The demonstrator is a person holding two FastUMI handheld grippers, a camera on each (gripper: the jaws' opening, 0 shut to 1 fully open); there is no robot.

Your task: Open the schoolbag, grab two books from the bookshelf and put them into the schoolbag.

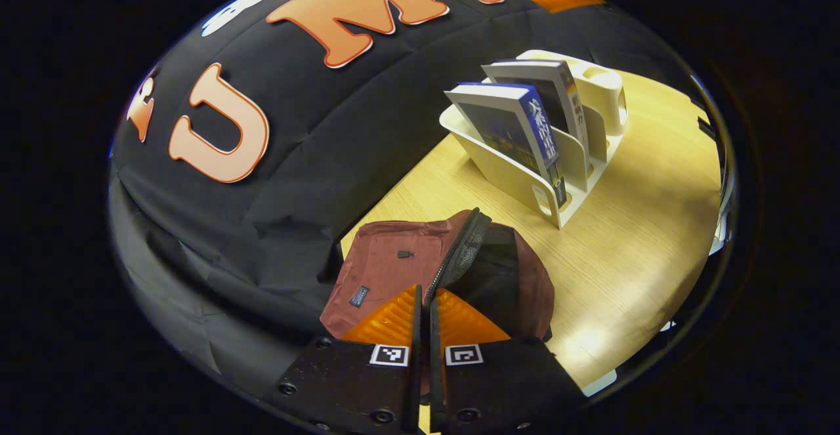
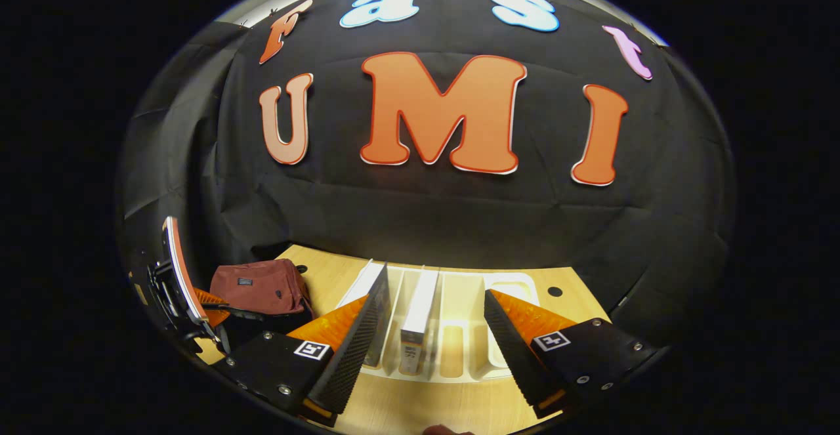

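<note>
Left gripper (image 1: pixel 425 304), bottom centre of the left gripper view: jaws closed to a thin slit, pinching the bag's zip edge (image 1: pixel 459 254) right at the tips. My read — it holds that edge up so the mouth stays open for loading. Whether both fingers truly press the fabric is hard to confirm; the edge runs into the slit, so probably yes.

Bag (image 1: pixel 394 271) sits just beyond the tips, lower centre of that view, on the table (image 1: pixel 630 251). Zip is undone; dark interior (image 1: pixel 499 271) shows to the right of the lifted edge. Opening step looks done.

Right gripper (image 2: pixel 433 313), bottom centre of the right gripper view: jaws wide apart, holding nothing. They straddle the rack (image 2: pixel 459 356), with the white-spined book (image 2: pixel 420 310) between the fingers — lined up for a grasp, no contact yet that I can see. The other book (image 2: pixel 377 310) stands just beside the left-hand finger in frame, close enough to get clipped on closing.

Outward: in the left gripper view the rack (image 1: pixel 518 179) is upper right, well apart from the bag, both books leaning in separate slots — blue-spined one (image 1: pixel 518 133) nearer, the second (image 1: pixel 545 90) behind it. Neither book is out yet.

In the right gripper view the bag (image 2: pixel 262 287) is at lower left, with the left gripper (image 2: pixel 210 313) at its edge.
</note>
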